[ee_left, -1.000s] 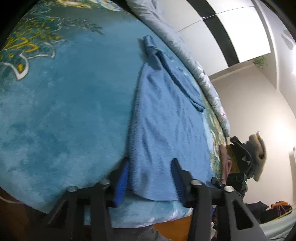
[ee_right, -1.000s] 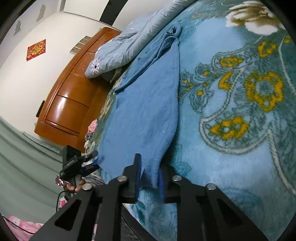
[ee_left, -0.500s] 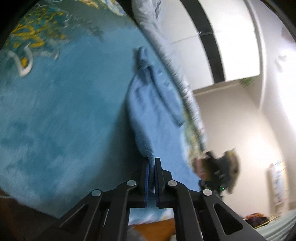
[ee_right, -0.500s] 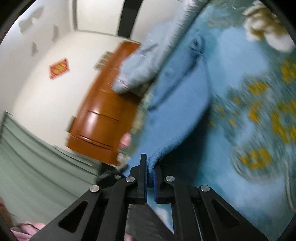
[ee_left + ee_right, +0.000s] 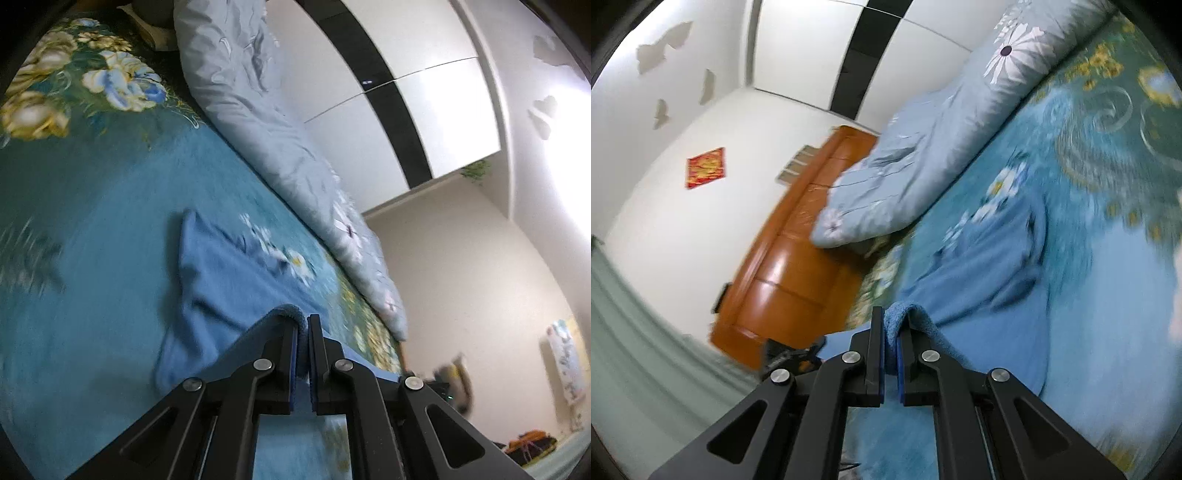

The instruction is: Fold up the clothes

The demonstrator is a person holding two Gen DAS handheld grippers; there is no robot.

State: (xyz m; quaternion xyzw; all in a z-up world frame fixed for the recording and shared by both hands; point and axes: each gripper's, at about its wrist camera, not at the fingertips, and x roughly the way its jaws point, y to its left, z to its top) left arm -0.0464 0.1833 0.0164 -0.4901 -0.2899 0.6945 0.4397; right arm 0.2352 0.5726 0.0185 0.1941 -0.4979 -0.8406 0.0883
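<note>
Both grippers — left gripper (image 5: 303,328), right gripper (image 5: 891,328) — pinch the blue garment (image 5: 221,288) above the floral bedspread (image 5: 92,221).

Blue garment (image 5: 221,288); teal floral blanket (image 5: 92,206).

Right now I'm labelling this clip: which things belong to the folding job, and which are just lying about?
Part of the job:
- blue garment, its near edge pinched at two spots
- left gripper, jaws shut on it
- right gripper, jaws shut on it

Just there:
- floral blanket underneath
- pale quilt
- wooden headboard
- red wall decoration
</note>
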